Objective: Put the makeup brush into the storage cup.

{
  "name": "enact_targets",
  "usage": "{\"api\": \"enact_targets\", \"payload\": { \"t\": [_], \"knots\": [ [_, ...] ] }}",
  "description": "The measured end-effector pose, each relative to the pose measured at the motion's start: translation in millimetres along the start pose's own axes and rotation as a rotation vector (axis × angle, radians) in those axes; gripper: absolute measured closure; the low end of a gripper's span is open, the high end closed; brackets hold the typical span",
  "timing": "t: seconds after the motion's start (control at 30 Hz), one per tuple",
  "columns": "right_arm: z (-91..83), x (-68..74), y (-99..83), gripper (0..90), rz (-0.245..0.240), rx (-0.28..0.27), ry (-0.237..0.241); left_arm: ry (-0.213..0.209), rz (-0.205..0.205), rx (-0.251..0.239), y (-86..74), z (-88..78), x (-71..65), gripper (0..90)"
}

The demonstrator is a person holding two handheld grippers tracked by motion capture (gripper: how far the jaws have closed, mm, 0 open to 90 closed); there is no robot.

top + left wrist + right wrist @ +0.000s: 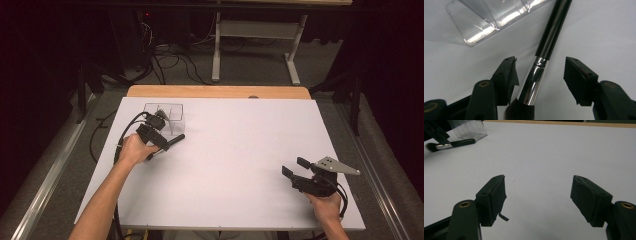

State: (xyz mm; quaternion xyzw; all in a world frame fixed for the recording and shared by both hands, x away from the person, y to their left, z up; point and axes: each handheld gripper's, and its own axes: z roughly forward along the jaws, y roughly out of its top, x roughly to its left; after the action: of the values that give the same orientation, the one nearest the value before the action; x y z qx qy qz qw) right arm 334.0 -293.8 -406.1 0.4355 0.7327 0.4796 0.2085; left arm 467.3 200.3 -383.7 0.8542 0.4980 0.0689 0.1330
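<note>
The black-handled makeup brush with a silver ferrule (541,65) lies on the white desk (240,160) at upper left, beside the clear plastic organiser (167,114). The left gripper (540,77) straddles it, jaws apart, untouching. The right gripper (539,200) stands apart, idle. Risk: the smooth round ferrule may roll aside under an off-centre closure.

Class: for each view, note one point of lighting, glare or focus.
High view: white table bright, surroundings dark. Left gripper view: glare streaks the brush ferrule and clear box; bristles blur at the bottom edge. Right gripper view: soft shadows, far table edge hazy.
</note>
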Motion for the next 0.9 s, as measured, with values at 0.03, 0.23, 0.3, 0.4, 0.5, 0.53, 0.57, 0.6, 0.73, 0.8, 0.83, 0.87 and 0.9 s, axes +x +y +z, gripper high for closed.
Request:
{"api": "enact_targets", "payload": {
  "t": [0.03, 0.23, 0.3, 0.4, 0.5, 0.53, 0.57, 0.6, 0.73, 0.8, 0.83, 0.87, 0.9],
  "knots": [
    [-0.1, 0.4, -0.1, 30.0, 0.003, 0.003, 0.000, 0.000, -0.006, -0.001, -0.4, 1.1, 0.2, 43.9],
    [0.6, 0.3, -0.3, 30.1, -0.002, 0.007, 0.001, -0.003, -0.015, 0.016, -1.6, 4.8, 3.5, 47.0],
    [0.5, 0.2, -0.3, 30.1, -0.003, 0.006, 0.003, -0.006, -0.015, 0.016, -2.0, 6.3, 3.6, 48.0],
    [1.1, 0.3, -0.2, 30.1, -0.005, 0.010, 0.003, -0.006, -0.013, 0.025, -3.0, 9.5, 3.1, 49.4],
    [0.8, 0.9, -0.3, 30.1, -0.005, 0.010, 0.004, -0.008, -0.013, 0.030, -4.2, 12.0, 4.0, 51.0],
    [0.8, 0.8, -0.3, 30.1, -0.005, 0.010, 0.004, -0.008, -0.013, 0.033, -4.3, 12.6, 4.2, 51.5],
    [1.0, 0.6, -0.5, 30.1, -0.004, 0.013, 0.004, -0.010, -0.014, 0.033, -4.4, 13.2, 4.4, 52.3],
    [1.2, 0.3, -0.5, 30.1, -0.004, 0.015, 0.005, -0.010, -0.012, 0.033, -4.4, 13.7, 4.5, 52.9],
    [1.5, 0.4, -0.4, 30.2, -0.006, 0.015, 0.007, -0.020, -0.005, 0.031, -4.5, 14.8, 3.1, 54.9],
    [1.3, 1.0, -0.4, 30.3, -0.008, 0.014, 0.005, -0.020, -0.003, 0.033, -4.8, 15.6, 2.2, 55.3],
    [1.0, 1.6, -0.3, 30.3, -0.009, 0.009, 0.005, -0.021, -0.005, 0.034, -5.1, 16.1, 1.8, 55.7],
    [0.7, 1.8, -0.3, 30.3, -0.009, 0.008, 0.006, -0.019, -0.002, 0.034, -5.5, 16.6, 1.9, 56.1],
    [0.6, 1.8, -0.3, 30.3, -0.009, 0.007, 0.006, -0.019, -0.005, 0.034, -5.6, 16.5, 1.8, 56.9]
  ]
}}
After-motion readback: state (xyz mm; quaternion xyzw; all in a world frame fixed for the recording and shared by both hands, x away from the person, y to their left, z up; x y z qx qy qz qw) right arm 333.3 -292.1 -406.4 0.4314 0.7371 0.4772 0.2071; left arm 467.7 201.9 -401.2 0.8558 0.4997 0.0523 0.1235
